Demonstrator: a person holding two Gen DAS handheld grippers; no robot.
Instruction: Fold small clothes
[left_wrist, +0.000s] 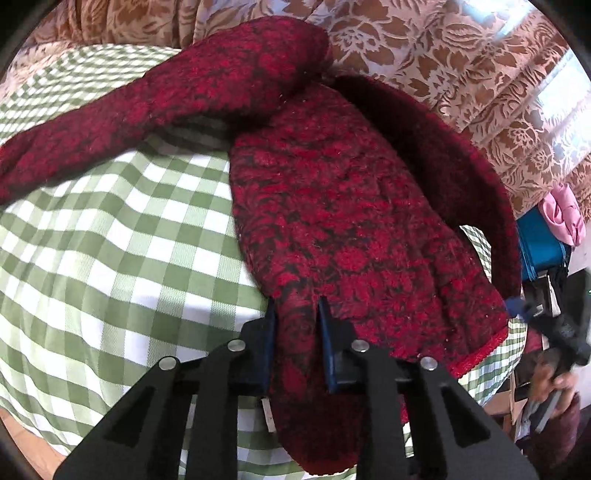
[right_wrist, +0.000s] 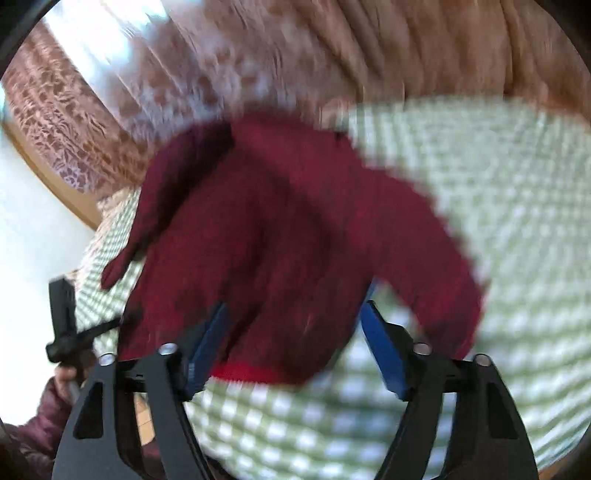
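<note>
A small red and black fleece garment (left_wrist: 332, 206) lies on a green and white checked tablecloth (left_wrist: 110, 240). One sleeve (left_wrist: 155, 110) stretches to the left. My left gripper (left_wrist: 297, 306) is shut on the garment's near hem, with cloth bunched between the blue pads. In the blurred right wrist view the same garment (right_wrist: 266, 236) lies on the cloth (right_wrist: 498, 221). My right gripper (right_wrist: 295, 306) is open, its blue fingers wide apart over the garment's near edge, holding nothing. The right gripper also shows at the left wrist view's right edge (left_wrist: 554, 325).
Floral brown and white curtains (left_wrist: 461, 74) hang behind the table. A blue box (left_wrist: 543, 251) and pink cloth (left_wrist: 565, 214) sit off the table's right side. The table's front edge drops off near the left gripper.
</note>
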